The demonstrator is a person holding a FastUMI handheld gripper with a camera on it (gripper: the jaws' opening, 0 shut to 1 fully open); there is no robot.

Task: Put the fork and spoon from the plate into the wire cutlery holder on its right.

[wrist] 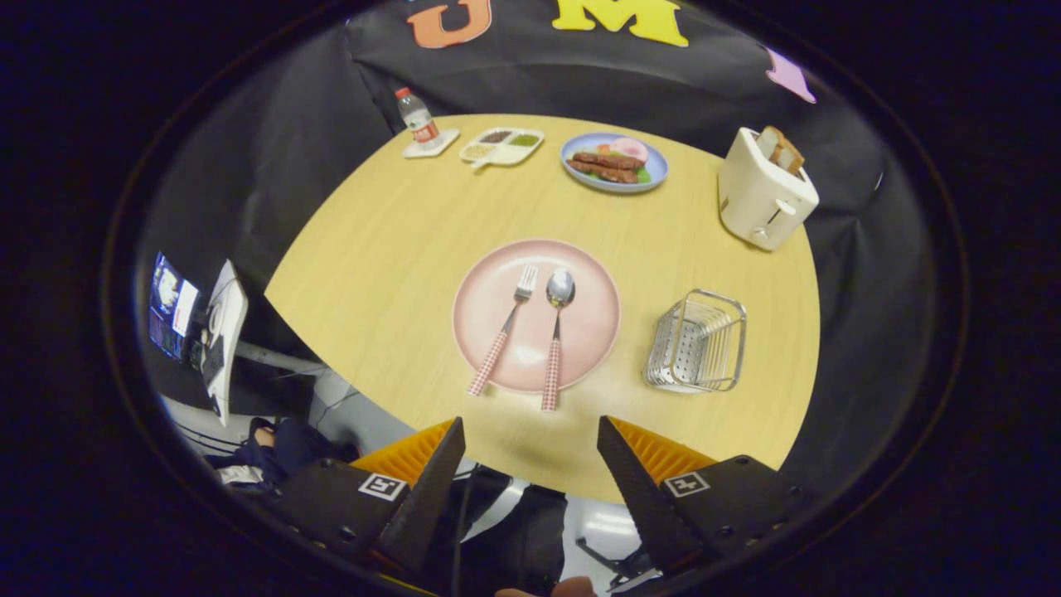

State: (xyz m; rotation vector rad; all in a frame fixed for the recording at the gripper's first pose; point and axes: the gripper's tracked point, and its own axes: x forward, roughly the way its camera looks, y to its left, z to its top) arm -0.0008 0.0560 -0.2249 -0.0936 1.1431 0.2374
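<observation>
The gripper [530, 431] hangs above the near edge of the round wooden table [381, 249], its 2 fingers spread wide apart with nothing between them. Just beyond the fingers lies the pink plate [580, 282], taken here as the landmark. The fork [503, 329] and the spoon [555, 336] rest side by side on the plate, fork on the left, spoon on the right, heads pointing away from the gripper; both checked handles overhang the plate's near rim. The wire cutlery holder [698, 342] stands upright to the right of the plate, near but apart from it, and holds nothing. Beyond the plate sits a blue plate of food [614, 162]. Left of that, a divided tray [502, 146] and a bottle [417, 118] stand farther back. A toaster [763, 195] with bread stands beyond the plate to the right.
</observation>
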